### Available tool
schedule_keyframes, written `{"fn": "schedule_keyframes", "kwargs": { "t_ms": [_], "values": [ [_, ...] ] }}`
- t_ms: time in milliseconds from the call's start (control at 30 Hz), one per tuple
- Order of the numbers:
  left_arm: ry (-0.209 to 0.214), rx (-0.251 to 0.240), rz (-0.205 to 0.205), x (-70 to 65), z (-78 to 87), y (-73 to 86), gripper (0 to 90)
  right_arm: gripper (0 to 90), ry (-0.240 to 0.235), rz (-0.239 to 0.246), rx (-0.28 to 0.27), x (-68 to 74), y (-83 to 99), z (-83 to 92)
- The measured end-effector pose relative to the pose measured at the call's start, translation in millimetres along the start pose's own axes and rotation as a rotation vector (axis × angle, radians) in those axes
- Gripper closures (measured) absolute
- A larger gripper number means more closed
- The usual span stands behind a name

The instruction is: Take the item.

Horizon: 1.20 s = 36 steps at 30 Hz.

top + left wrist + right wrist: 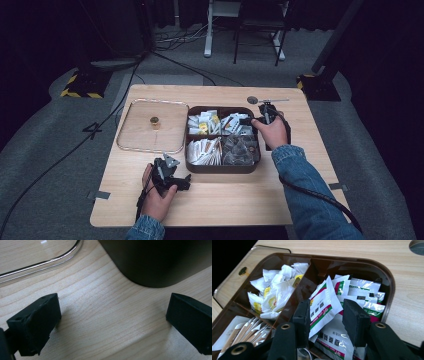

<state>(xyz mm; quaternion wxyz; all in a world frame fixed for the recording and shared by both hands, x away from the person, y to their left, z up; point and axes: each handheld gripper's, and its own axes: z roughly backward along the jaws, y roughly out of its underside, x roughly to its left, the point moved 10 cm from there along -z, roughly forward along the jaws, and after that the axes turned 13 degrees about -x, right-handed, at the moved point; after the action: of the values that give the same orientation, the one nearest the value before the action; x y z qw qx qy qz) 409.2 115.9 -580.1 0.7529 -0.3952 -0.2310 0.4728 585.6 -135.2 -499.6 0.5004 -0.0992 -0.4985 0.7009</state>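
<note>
Right gripper [325,315]: jaws part-closed astride a white sachet [323,306] in the far-right compartment of the brown box [222,169], grasp not confirmed | Left gripper [112,322]: released, parked on table [105,315] beside box, apparently idle | Lid [152,126]: set aside left, giving access.

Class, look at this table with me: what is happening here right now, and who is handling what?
A person at a wooden table holds a gripper in each hand. The right gripper reaches into the far right compartment of the brown divided box, its jaws open around a white sachet with a red and green stripe, not yet closed on it. The left gripper rests open and empty on the table just in front of the box. The clear lid lies flat to the box's left.
</note>
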Motion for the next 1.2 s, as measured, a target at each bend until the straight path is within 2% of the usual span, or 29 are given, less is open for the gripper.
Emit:
{"fn": "schedule_keyframes", "kwargs": {
  "t_ms": [100, 300, 567, 867, 1000, 1200],
  "values": [
    [0.002, 0.001, -0.002, -0.2, -0.2, -0.1, 0.1, 59.8, -0.009, -0.010, -0.005, 4.4, -1.1, -4.2],
    [0.002, -0.001, -0.003, -0.3, -0.5, -0.4, 0.1, 60.9, -0.037, 0.000, -0.008, 18.9, -3.2, -8.8],
    [0.004, -0.002, -0.002, -0.6, -0.8, -0.6, 0.1, 64.4, -0.045, 0.023, 0.023, 29.5, 4.7, -20.3],
    [0.008, -0.003, -0.007, -0.6, -1.4, -1.1, 0.1, 74.5, -0.021, 0.047, 0.056, 33.6, 15.6, -35.8],
    [0.010, -0.002, -0.008, -0.7, -1.5, -1.2, 0.1, 80.9, -0.018, 0.051, 0.054, 36.5, 18.7, -40.8],
    [0.009, -0.003, -0.008, -0.7, -1.5, -1.2, 0.1, 85.5, 0.016, 0.044, 0.041, 36.3, 16.9, -40.2]
  ]
}}
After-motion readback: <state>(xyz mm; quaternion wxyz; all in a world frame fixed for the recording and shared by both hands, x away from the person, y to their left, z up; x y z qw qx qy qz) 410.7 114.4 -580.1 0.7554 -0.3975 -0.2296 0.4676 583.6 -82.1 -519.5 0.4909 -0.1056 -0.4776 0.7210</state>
